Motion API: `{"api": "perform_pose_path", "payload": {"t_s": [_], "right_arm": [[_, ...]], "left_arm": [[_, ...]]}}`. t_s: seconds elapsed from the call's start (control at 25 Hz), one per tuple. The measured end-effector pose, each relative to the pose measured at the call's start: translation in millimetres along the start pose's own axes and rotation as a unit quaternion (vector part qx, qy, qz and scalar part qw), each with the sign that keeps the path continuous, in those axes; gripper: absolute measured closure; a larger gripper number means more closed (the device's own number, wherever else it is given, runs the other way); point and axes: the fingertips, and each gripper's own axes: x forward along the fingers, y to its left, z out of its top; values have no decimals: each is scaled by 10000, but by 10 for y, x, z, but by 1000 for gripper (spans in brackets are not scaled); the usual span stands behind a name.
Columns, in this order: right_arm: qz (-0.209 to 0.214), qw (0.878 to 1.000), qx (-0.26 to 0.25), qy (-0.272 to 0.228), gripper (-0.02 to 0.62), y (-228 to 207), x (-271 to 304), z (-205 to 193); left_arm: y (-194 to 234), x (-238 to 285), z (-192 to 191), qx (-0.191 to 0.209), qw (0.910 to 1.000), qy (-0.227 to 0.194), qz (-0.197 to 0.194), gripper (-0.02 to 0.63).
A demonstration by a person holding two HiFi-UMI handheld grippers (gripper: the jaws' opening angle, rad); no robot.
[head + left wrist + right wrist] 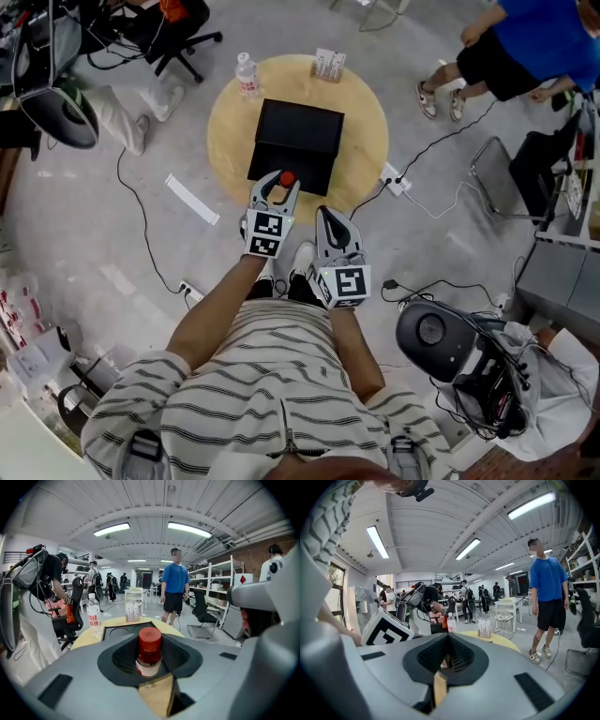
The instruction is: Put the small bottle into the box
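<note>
Head view: round yellow wooden table (pixel 367 112) carries the open black rectangular box (pixel 300 127). Left gripper (pixel 278 187), at the box's near edge, clamps the small red-capped bottle (pixel 149 651) upright, probably for lowering in. Right gripper (pixel 333 225), near right, is clenched on nothing, idle.

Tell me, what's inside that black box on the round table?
The black box lies open, showing a dark insert with round hollows that look empty. Its near part is covered by the left gripper, shut on the small bottle.
</note>
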Motion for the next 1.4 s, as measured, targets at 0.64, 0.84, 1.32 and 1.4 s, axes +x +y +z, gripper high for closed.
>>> {"api": "perform_pose_path", "payload": {"t_s": [0.64,0.84,1.32,1.4], "right_arm": [[-6,9998,69,189,586,-157,-3,-80],[-11,9997,77,234,586,-166,67,-159],[-13,9992,109,374,586,-252,145,-240],[-19,9993,108,370,586,-236,114,-252]], "left_arm": [[56,563,-280,-81,9992,394,21,451],[125,719,-437,-60,9983,575,30,451],[221,1042,-645,-17,9956,939,80,451],[223,1050,-690,-12,9950,992,96,451]]}}
